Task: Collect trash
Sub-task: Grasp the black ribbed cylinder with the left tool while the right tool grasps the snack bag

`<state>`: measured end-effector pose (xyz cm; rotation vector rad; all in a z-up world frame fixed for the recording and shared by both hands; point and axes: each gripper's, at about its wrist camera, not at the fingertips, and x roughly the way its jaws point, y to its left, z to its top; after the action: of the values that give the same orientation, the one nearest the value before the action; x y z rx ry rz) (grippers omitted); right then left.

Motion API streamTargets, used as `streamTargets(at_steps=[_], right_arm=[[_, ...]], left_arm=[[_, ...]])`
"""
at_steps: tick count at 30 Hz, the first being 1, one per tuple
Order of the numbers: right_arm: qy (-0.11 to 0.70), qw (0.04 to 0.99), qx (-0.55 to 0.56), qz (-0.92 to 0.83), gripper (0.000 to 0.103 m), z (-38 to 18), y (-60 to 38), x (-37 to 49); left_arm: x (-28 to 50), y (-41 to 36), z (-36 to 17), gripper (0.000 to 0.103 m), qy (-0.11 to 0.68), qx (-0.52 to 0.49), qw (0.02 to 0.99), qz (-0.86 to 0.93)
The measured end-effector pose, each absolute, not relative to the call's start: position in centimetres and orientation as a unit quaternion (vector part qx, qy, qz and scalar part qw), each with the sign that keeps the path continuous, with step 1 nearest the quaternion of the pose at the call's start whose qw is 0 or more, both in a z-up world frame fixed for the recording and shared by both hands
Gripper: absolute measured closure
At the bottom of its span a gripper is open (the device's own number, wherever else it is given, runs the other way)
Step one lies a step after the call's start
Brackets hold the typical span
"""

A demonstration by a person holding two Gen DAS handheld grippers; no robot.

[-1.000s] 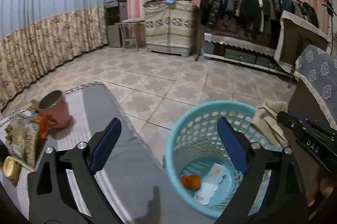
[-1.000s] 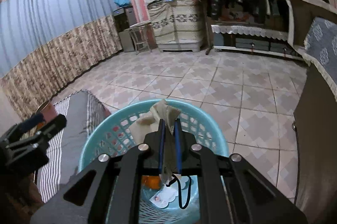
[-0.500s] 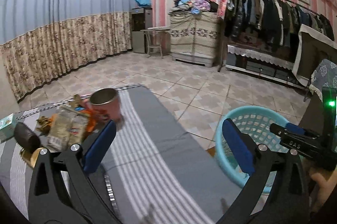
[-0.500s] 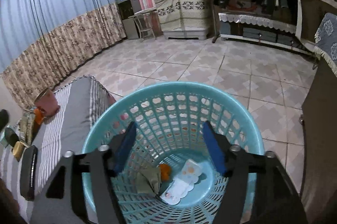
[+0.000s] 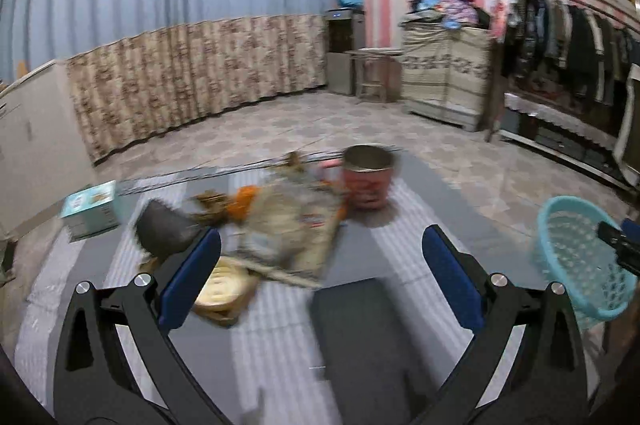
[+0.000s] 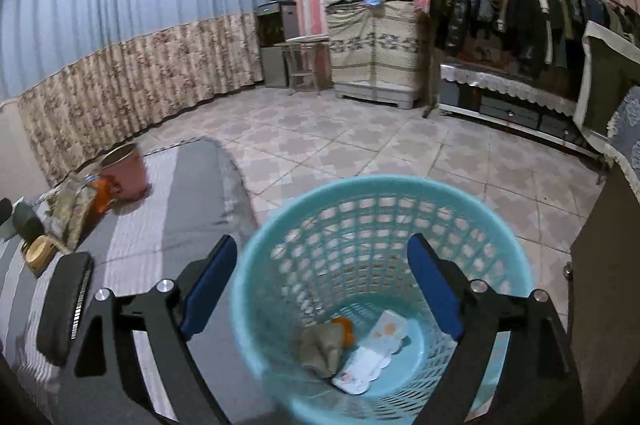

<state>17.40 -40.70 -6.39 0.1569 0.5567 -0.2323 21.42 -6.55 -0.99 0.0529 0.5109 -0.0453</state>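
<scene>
The striped grey surface [image 5: 280, 325] carries the remaining trash, and the turquoise basket [image 6: 380, 289] stands on the floor at its right end. A crinkled snack bag [image 5: 292, 233] lies just ahead of my left gripper [image 5: 322, 277], slightly left of centre, its long side running away from me; this hand is far nearer. Its fingers are spread wide, empty. My right gripper [image 6: 322, 289] hangs over the basket, fingers just opened, released, a brown wad [image 6: 322, 347] lying on the bottom.
</scene>
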Motion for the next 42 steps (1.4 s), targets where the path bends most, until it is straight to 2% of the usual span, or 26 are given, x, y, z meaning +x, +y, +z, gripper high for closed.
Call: streamTargets(at_steps=[5,12,22,28,30,31,32,42], right_arm=[[0.284,0.953,0.069,-0.081,0.014,-6.6,-37.4,17.6],[0.311,0.947,0.053,-0.057,0.013,-7.4,-34.9,18.0],[0.335,0.941,0.028,-0.047,0.013,-7.5,-32.1,20.0],[0.353,0.934,0.035,-0.033,0.013,-8.1,-30.4,21.7],[0.358,0.933,0.03,-0.028,0.013,-8.1,-29.4,22.4],[0.359,0.933,0.029,-0.026,0.013,-8.2,-29.0,22.6],[0.36,0.932,0.028,-0.024,0.013,-8.1,-28.6,23.0],[0.355,0.935,0.023,0.011,0.013,-6.8,-22.9,26.1]], left_arm=[[22.4,-0.9,-1.6,0.006,0.259,0.016,0.965,0.024],[26.7,5.3,-3.7,0.006,0.309,0.01,0.95,0.043],[31.4,7.2,-6.8,0.006,0.353,0.033,0.935,0.025],[32.8,6.8,-7.9,0.006,0.353,0.054,0.934,0.008],[33.1,7.0,-8.2,0.01,0.357,0.048,0.933,0.002],[33.2,7.0,-8.3,0.022,0.36,0.045,0.932,-0.005],[33.2,7.1,-8.2,0.025,0.359,0.043,0.932,-0.009],[30.1,9.6,-5.5,0.026,0.322,0.006,0.946,0.02]])
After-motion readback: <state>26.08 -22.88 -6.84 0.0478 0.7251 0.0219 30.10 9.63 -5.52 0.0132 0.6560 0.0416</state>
